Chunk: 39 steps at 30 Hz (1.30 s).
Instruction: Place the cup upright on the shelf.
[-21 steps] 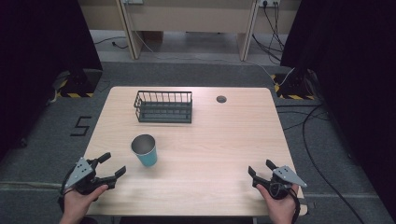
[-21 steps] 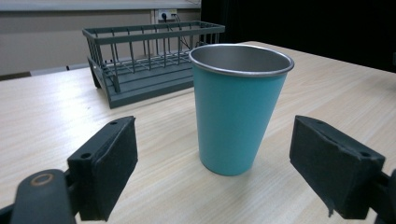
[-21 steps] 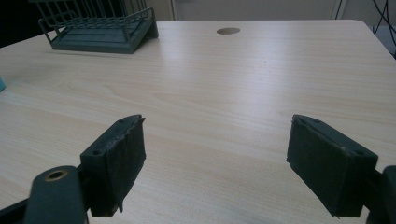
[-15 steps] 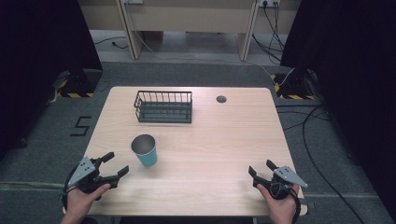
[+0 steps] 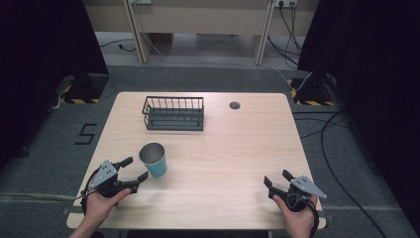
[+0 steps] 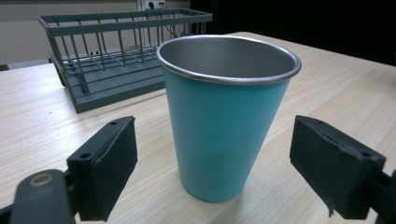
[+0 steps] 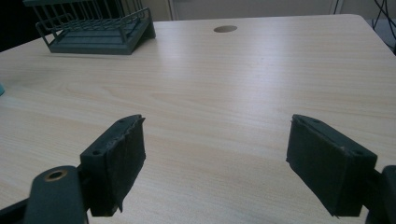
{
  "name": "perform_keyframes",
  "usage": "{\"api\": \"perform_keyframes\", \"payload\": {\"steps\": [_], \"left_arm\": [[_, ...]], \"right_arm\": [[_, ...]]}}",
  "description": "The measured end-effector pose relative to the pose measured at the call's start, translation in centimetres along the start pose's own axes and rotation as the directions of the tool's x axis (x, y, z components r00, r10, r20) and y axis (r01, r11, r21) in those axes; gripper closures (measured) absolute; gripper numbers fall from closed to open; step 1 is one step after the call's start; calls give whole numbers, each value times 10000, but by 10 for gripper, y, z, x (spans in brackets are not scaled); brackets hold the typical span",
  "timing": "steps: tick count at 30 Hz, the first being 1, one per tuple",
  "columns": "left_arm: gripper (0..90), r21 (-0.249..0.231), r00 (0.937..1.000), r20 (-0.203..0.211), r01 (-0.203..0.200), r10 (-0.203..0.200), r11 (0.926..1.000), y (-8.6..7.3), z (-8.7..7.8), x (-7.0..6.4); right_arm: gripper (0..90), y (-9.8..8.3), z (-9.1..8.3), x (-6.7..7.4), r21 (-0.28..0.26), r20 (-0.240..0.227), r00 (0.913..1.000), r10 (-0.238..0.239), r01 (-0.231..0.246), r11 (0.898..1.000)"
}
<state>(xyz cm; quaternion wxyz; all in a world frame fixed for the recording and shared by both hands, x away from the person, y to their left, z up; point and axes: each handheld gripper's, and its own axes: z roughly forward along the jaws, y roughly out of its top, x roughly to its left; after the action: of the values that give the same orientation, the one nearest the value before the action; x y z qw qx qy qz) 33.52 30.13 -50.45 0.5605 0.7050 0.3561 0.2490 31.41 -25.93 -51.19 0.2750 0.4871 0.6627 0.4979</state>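
Observation:
A teal metal cup [image 5: 154, 159] [image 6: 225, 112] stands upright on the wooden table [image 5: 223, 148], left of centre. My left gripper [image 5: 134, 169] [image 6: 224, 175] is open just to the cup's left, its jaws spread wider than the cup and level with its lower half, not touching it. A dark wire basket [image 5: 173, 113] [image 6: 112, 51] [image 7: 98, 28] sits behind the cup toward the far side. Near the front right edge my right gripper [image 5: 277, 178] [image 7: 219, 168] rests open with bare tabletop between its pads.
A round cable hole [image 5: 235, 105] [image 7: 225, 29] lies in the table's far right part. Cables run over the grey floor [image 5: 346, 148] to the right. Dark curtains hang on both sides.
My left gripper has slid right toward the cup, so the cup now stands just in front of its open jaws. The right gripper has stayed put.

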Motion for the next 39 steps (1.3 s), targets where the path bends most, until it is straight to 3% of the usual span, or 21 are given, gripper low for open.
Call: {"api": "perform_keyframes", "payload": {"steps": [12,17,39], "left_arm": [[144,129,9995,302,21,-25,9999,2,23,0],[143,123,9989,405,229,-234,9997,2,28,1],[144,200,9976,665,188,-201,9996,9,51,-1]], "right_arm": [[201,0,1,-1,40,40,9999,159,-160,9999],[200,0,1,-1,40,25,9998,174,-174,9998],[202,0,1,-2,152,67,9992,385,-386,9991]]}}
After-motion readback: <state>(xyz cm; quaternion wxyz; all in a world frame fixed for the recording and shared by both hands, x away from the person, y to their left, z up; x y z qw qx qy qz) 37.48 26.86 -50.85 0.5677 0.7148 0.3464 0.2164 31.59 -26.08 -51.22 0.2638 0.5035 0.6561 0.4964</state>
